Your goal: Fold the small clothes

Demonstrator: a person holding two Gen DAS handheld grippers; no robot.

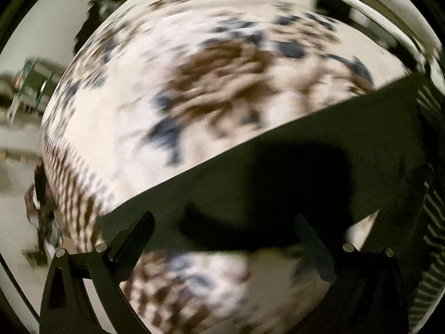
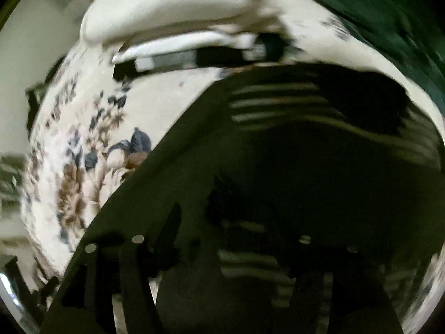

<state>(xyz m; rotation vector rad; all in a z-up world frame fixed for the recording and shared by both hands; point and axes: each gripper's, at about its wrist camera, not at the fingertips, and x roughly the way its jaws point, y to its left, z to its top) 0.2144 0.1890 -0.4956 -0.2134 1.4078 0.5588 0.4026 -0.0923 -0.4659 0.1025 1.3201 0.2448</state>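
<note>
A dark garment (image 1: 278, 167) is spread flat on a floral cloth (image 1: 139, 97) that covers the surface. In the left wrist view, one straight edge of the garment runs diagonally from lower left to upper right, and pale stripes are seen on the garment at the right border of the view. The picture is blurred, so the floral pattern is smeared.

The left tool (image 1: 225, 239) is pointed steeply down over the garment. Its two fingers (image 1: 133, 239) are seen well apart, and nothing is clamped between them; the garment lies beneath the gap. The left tool is open.

In the right wrist view, the garment (image 2: 278, 153) fills most of the frame, with pale stripes near its top and again low in the frame. The right tool (image 2: 236, 231) is held over this dark cloth. Its fingers are dark against the dark fabric; the left finger (image 2: 169, 231) is discernible, the other is barely made out. The jaws stand parted, and whether fabric is touched cannot be told. A white object (image 2: 167, 5) lies beyond the garment at the top.
</note>
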